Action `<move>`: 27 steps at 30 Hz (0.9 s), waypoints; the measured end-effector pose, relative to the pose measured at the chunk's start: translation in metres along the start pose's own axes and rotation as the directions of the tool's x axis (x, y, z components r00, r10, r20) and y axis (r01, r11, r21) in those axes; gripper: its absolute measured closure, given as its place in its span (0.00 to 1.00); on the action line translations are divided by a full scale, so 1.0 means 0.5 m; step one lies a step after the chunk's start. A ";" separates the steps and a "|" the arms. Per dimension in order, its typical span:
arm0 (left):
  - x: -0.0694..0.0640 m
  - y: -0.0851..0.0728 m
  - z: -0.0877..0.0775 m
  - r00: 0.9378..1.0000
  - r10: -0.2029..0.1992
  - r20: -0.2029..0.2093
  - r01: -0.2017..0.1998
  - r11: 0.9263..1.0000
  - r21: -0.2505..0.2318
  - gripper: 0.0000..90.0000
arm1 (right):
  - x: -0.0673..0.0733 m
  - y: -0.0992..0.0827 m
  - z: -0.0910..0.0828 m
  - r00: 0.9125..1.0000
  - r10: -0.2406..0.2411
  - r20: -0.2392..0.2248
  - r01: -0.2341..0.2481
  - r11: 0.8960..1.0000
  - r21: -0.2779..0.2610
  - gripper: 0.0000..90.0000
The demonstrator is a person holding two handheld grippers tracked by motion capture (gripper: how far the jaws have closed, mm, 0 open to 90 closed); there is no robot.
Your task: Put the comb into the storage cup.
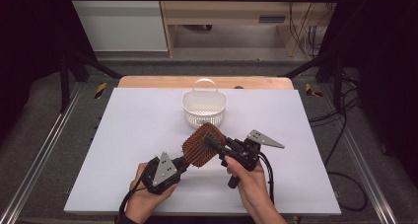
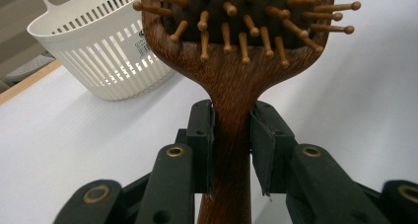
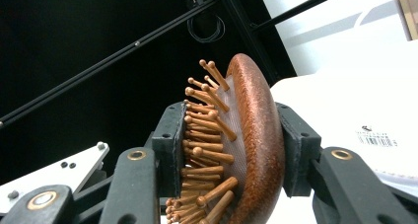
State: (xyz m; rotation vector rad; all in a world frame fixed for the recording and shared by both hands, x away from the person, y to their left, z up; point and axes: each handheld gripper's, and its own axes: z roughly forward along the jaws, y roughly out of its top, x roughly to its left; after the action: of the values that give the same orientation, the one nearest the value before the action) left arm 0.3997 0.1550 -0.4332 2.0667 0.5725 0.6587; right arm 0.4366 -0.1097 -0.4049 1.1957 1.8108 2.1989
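While hovering above the near middle of the counter (image 1: 123, 135), just short of the basket (image 1: 204, 107), the hairbrush (image 1: 202, 145) is looking stiff and light: left tool (image 2: 231, 130) clamping the slim handle, right tool (image 3: 229, 145) pinching the head, pins against one pad, smooth back possibly slipping.

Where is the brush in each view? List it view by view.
High view: brush at centre, above the table, between the left gripper and right gripper.
Left gripper view: handle at bottom centre, clamped between the jaws.
Right gripper view: head at centre, between the jaws.
Shared landmark: white basket.
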 end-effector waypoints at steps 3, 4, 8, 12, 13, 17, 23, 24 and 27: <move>0.000 0.000 0.000 1.000 -0.001 0.002 0.001 1.000 -0.003 0.79 | 0.003 -0.001 -0.001 1.000 0.007 0.007 -0.007 1.000 -0.004 0.59; 0.001 -0.001 0.000 1.000 -0.004 0.005 0.004 1.000 -0.004 0.78 | 0.004 -0.001 -0.001 1.000 0.007 0.009 -0.007 1.000 -0.006 0.59; 0.006 -0.002 -0.002 1.000 -0.018 0.006 0.018 1.000 -0.014 0.78 | 0.004 0.000 -0.002 1.000 0.014 0.000 -0.014 1.000 -0.009 0.59; 0.006 -0.002 -0.001 1.000 -0.022 0.002 0.022 1.000 -0.017 0.77 | 0.004 -0.001 -0.002 1.000 0.019 0.003 -0.019 1.000 -0.015 0.59; 0.005 -0.003 0.000 1.000 -0.025 0.004 0.025 1.000 -0.017 0.77 | 0.004 -0.001 -0.003 1.000 0.020 0.003 -0.020 1.000 -0.015 0.59; 0.005 -0.004 0.001 1.000 -0.029 0.008 0.029 0.999 -0.016 0.77 | 0.001 0.000 -0.003 0.999 0.033 0.000 -0.033 0.999 -0.006 0.59; 0.001 -0.003 0.001 1.000 -0.025 0.010 0.026 0.999 -0.028 0.78 | 0.003 0.002 -0.004 0.999 0.041 0.003 -0.041 0.999 -0.012 0.59; 0.001 -0.003 0.002 0.999 -0.030 0.013 0.030 0.999 -0.029 0.77 | 0.002 0.002 -0.005 0.999 0.046 0.003 -0.046 0.999 -0.011 0.59; -0.001 -0.003 0.002 1.000 -0.022 0.019 0.023 0.999 -0.024 0.78 | -0.001 0.002 -0.006 0.998 0.064 0.004 -0.064 0.998 -0.011 0.60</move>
State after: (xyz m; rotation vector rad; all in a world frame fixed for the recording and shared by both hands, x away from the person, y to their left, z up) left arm 0.3996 0.1547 -0.4351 2.0385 0.5737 0.6297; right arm 0.4356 -0.1129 -0.4044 1.2737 1.7807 2.2344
